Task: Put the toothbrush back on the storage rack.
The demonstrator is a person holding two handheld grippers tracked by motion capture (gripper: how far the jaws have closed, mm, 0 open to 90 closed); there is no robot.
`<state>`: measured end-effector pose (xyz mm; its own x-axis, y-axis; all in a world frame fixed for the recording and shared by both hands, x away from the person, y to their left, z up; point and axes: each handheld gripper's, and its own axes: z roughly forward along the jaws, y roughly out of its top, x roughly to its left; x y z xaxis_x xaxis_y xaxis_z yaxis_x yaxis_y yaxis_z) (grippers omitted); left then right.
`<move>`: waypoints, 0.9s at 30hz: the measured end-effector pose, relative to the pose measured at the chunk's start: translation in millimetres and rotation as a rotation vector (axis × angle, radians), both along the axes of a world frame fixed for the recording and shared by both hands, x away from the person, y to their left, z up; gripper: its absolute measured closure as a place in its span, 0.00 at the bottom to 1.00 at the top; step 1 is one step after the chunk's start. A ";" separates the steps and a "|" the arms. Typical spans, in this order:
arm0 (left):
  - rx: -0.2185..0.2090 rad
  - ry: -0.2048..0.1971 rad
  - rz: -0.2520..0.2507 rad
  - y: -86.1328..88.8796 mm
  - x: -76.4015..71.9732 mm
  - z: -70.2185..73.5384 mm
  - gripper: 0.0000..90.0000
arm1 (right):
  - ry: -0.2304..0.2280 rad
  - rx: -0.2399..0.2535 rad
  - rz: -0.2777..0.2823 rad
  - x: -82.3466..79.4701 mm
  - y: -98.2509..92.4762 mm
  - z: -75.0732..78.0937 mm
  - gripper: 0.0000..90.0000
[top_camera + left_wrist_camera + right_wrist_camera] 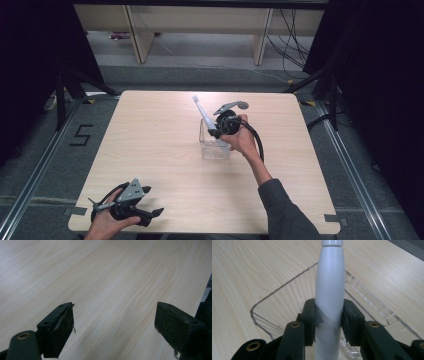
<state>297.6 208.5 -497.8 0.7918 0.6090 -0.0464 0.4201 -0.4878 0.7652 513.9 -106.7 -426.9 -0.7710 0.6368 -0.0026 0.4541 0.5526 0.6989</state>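
A white electric toothbrush (202, 114) is held over a clear plastic box (214, 146) near the table's middle, its brush head pointing up and to the far left. My right gripper (216, 131) is shut on its handle, above the box's rim. In the right gripper view the white toothbrush handle (329, 290) stands clamped between both black pads (312, 317), with the clear plastic box (272, 305) below. My left gripper (154, 201) rests at the table's near left corner, open with nothing between its fingers. In the left gripper view its fingers (58, 326) are spread wide over bare wood.
The light wooden table (150, 140) stands on grey floor. Table legs and cables are beyond the far edge. Black curtains flank both sides. A floor mark "5" (81, 135) lies to the left.
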 end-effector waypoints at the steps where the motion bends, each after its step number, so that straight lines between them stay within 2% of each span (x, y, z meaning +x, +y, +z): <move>1: -0.001 0.000 0.000 0.0 0.0 0.0 0.17 | 0.010 -0.016 -0.001 -0.6 -0.1 0.6 0.74; 3: 0.000 0.000 -0.001 -0.1 0.0 0.0 0.17 | 0.013 -0.023 0.002 -0.6 0.6 0.0 0.74; 4: 0.018 -0.002 -0.006 0.8 0.6 0.4 0.17 | 0.006 -0.028 0.001 -0.1 1.4 -0.6 0.74; 5: 0.027 -0.003 -0.005 0.9 0.7 0.7 0.17 | 0.026 -0.030 -0.005 -0.8 2.3 0.0 0.74; 8: 0.020 -0.004 -0.005 0.8 0.6 0.5 0.17 | 0.038 -0.045 -0.013 -0.8 4.4 0.1 0.74; 9: 0.019 -0.004 -0.005 0.9 0.6 0.5 0.17 | 0.025 -0.041 -0.015 -0.2 5.7 -1.6 0.74; 10: -0.005 0.000 -0.007 -0.3 0.1 -0.1 0.17 | 0.051 -0.052 -0.026 -0.6 6.7 -1.0 0.74; 11: 0.007 -0.005 -0.017 0.5 0.9 0.2 0.17 | 0.057 -0.062 -0.031 -1.0 7.4 -0.4 0.74; 12: 0.021 -0.001 -0.011 1.0 0.4 0.7 0.17 | 0.039 -0.069 -0.008 0.4 7.6 -0.9 0.74; 15: 0.032 -0.006 -0.012 1.2 0.7 0.9 0.17 | 0.053 -0.096 -0.007 0.0 9.8 -0.8 0.74; 20: 0.034 -0.002 -0.005 1.3 0.7 0.8 0.17 | 0.070 -0.107 -0.013 -0.8 11.2 -1.2 0.74; 24: 0.034 0.001 -0.003 1.2 0.5 0.7 0.17 | 0.077 -0.094 -0.005 0.3 11.4 -2.7 0.74; 27: 0.024 0.003 -0.004 0.6 0.3 0.4 0.17 | 0.074 -0.110 -0.005 0.5 11.5 -2.1 0.74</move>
